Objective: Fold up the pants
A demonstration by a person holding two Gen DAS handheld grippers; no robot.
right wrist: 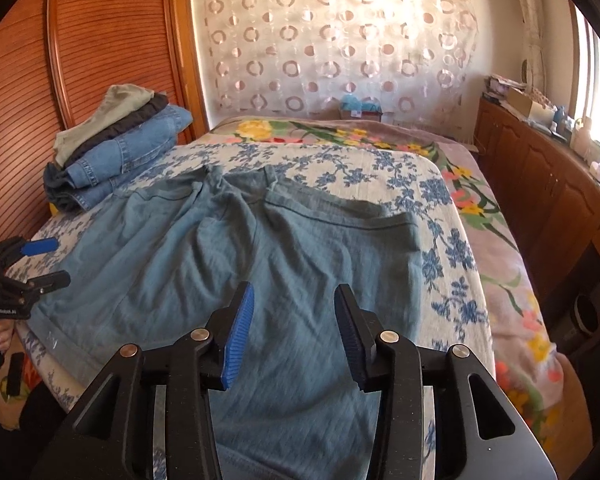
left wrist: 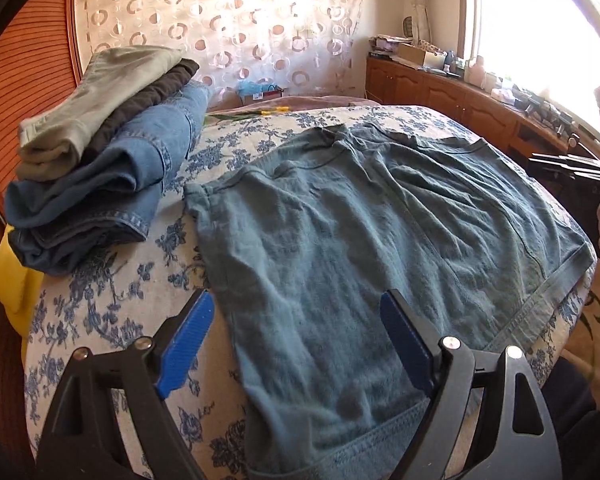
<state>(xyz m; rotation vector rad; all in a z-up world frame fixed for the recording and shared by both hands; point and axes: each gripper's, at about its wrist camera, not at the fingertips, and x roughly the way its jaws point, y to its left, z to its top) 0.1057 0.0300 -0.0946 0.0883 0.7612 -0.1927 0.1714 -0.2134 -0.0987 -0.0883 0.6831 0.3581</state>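
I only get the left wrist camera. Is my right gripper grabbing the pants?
Observer: No. The right gripper is open above the pants, with nothing between its pads.
Operator: What's past the blue flowery sheet?
Observer: A pinkish blanket with yellow and pink flowers covers the bed beside the sheet.
Operator: How does my left gripper look from over there?
Observer: The left gripper is open by the pants' left edge, and a hand holds it from below.
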